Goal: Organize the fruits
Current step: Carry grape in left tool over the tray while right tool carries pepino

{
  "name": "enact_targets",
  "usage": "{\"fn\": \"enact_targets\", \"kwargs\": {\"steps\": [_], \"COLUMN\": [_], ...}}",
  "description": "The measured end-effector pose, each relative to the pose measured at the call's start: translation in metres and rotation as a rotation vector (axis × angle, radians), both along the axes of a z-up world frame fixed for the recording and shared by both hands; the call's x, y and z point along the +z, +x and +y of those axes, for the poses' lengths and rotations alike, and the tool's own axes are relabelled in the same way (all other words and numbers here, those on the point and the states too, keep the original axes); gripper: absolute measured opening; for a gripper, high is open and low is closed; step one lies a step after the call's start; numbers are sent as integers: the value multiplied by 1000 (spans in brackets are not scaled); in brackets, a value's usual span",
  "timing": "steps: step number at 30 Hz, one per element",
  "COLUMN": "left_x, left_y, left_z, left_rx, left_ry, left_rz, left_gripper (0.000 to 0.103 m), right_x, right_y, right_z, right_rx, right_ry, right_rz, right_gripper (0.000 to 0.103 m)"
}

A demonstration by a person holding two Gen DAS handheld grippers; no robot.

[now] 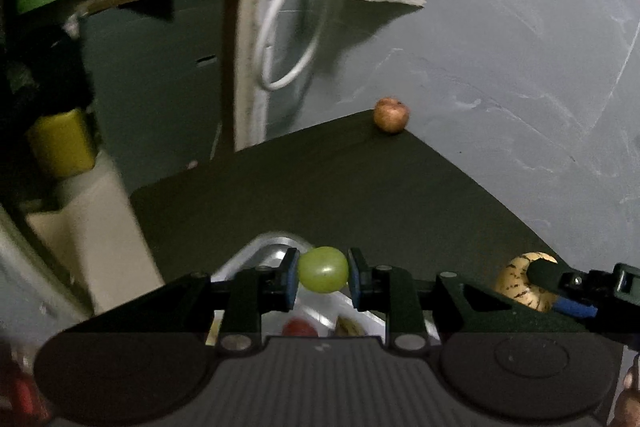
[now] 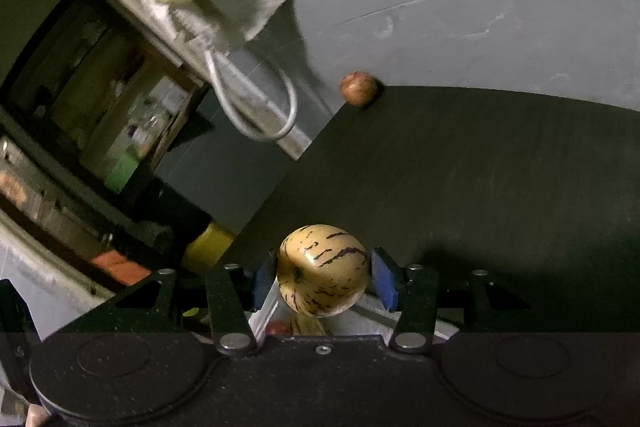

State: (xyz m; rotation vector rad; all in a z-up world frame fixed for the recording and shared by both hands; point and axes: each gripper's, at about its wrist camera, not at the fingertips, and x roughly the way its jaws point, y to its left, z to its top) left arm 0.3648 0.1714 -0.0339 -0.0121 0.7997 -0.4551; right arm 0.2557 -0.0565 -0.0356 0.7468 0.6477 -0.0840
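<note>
while each hand-held gripper (image 1: pixel 322 277) (image 2: pixel 324 277) clutches fruit, brown apple (image 1: pixel 391 115) at table corner (image 1: pixel 416 137).

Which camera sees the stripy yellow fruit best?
The right wrist view: the striped yellow fruit sits whole, close and sharp in the right gripper. The left wrist view shows only part of it at the edge, behind that gripper's finger.

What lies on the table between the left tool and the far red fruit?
Nothing: in the left wrist view the dark table is bare between the left tool, holding a green fruit, and the red fruit.
</note>
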Motion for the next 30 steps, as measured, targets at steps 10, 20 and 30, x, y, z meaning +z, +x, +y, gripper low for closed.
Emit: {"fn": "enact_targets", "kwargs": {"steps": [10, 20, 30], "left_x": [-14, -23, -40], "left_y": [-66, -83, -57], "left_z": [28, 38, 35], "left_rx": [162, 168, 53], "left_ry": [-38, -26, -2], "left_rz": [52, 69, 101], "left_gripper": [27, 27, 27], "right_x": [-2, -10, -30], "right_y": [-27, -42, -45], "right_z": [15, 37, 67], "right_rx": [115, 184, 163], "right_ry": [-14, -101, -165], "right_rz": [10, 35, 95], "right_gripper": [53, 53, 53]}}
